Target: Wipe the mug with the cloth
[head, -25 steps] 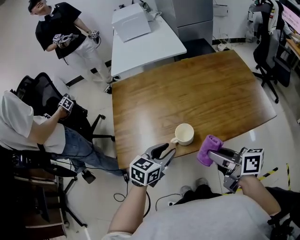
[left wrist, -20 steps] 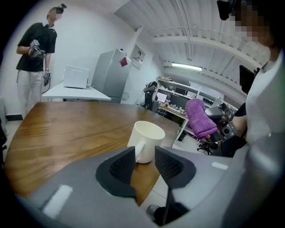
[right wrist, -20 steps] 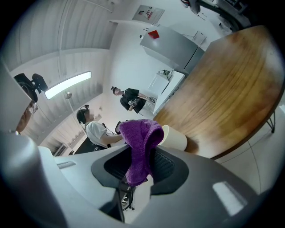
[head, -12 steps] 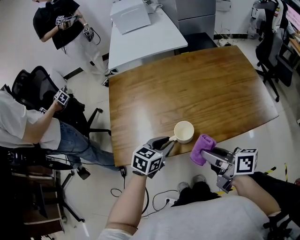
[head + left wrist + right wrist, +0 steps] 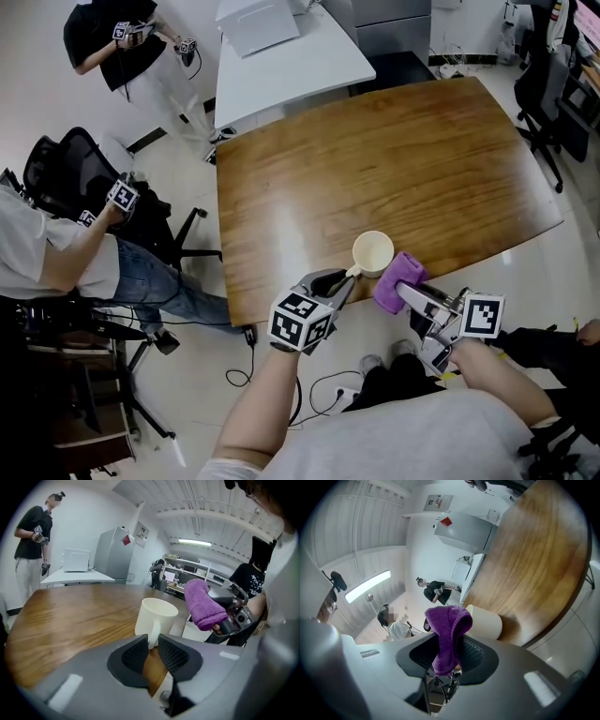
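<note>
A cream mug (image 5: 373, 253) stands upright near the front edge of the wooden table (image 5: 375, 159), its handle pointing towards me. My left gripper (image 5: 345, 284) reaches it from the front. Its jaws are closing, with the handle (image 5: 152, 638) between them, and a thin gap still shows at the pads. My right gripper (image 5: 405, 292) is shut on a folded purple cloth (image 5: 392, 279). The cloth sits just right of the mug, close to its side or touching it. In the right gripper view, the cloth (image 5: 447, 630) stands up between the jaws in front of the mug (image 5: 486, 623).
A white table (image 5: 291, 66) with a white box (image 5: 253, 26) stands behind the wooden one. A seated person (image 5: 56, 253) and a black chair (image 5: 66, 169) are at the left. Another person (image 5: 112, 37) stands at the far left. Office chairs (image 5: 548, 84) are at the right.
My left gripper has moved forward onto the mug's handle and its jaws have narrowed. My right gripper has carried the cloth up and left to the mug's side.
</note>
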